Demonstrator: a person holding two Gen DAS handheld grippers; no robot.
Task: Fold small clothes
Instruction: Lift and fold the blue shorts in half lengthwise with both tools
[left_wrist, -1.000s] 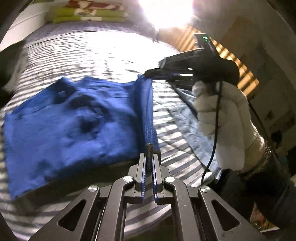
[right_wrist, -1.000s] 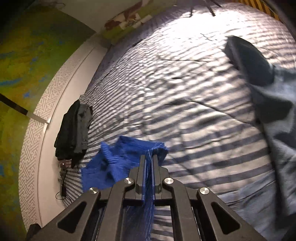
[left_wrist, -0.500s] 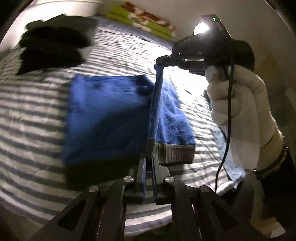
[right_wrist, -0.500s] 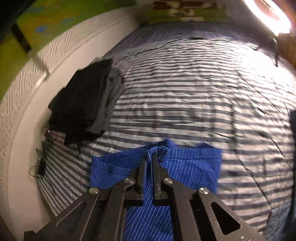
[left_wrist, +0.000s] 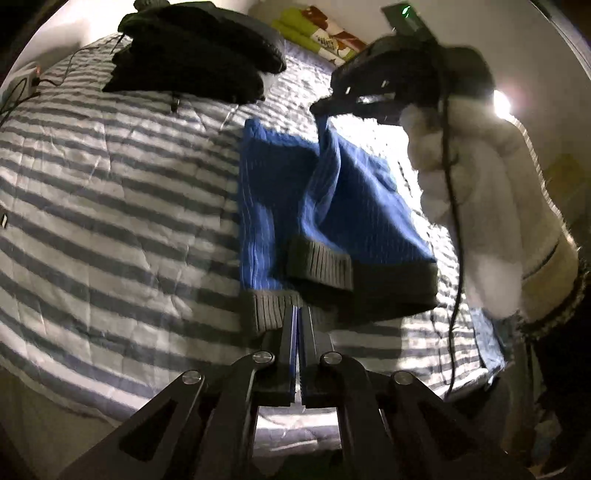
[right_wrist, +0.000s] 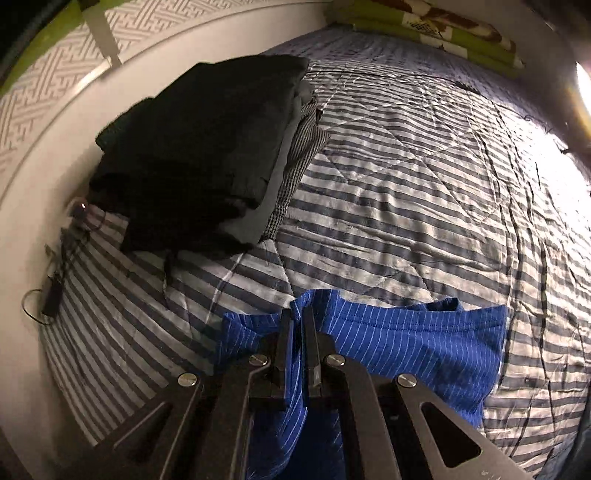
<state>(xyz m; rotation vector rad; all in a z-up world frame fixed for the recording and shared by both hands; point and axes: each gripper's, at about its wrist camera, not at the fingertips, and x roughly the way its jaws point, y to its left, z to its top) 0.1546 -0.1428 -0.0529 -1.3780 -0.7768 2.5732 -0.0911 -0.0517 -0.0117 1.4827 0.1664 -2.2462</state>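
Both hands have swung across the bed since a second ago, carrying the blue garment toward the stack of dark folded clothes, which was out of the left wrist view then and is now sitting at its upper left. Along the far left edge of the striped quilt, thin cables are trailing beside a small device.

Left gripper is pointing down at the near edge of the garment, its jaws pressed fully together and pinching the grey ribbed hem. From there the blue cloth is lying partly flat on the quilt, with one half lifted and sagging in a fold.

Right gripper, held by a white-gloved hand with a black cable hanging across it, is holding the far edge of the garment up off the bed. In its own wrist view the right gripper is showing jaws almost closed, clamping a bunched blue edge between them, while the pinstriped cloth is spreading out to the right over the quilt. Green and patterned bedding is lying along the head of the bed.
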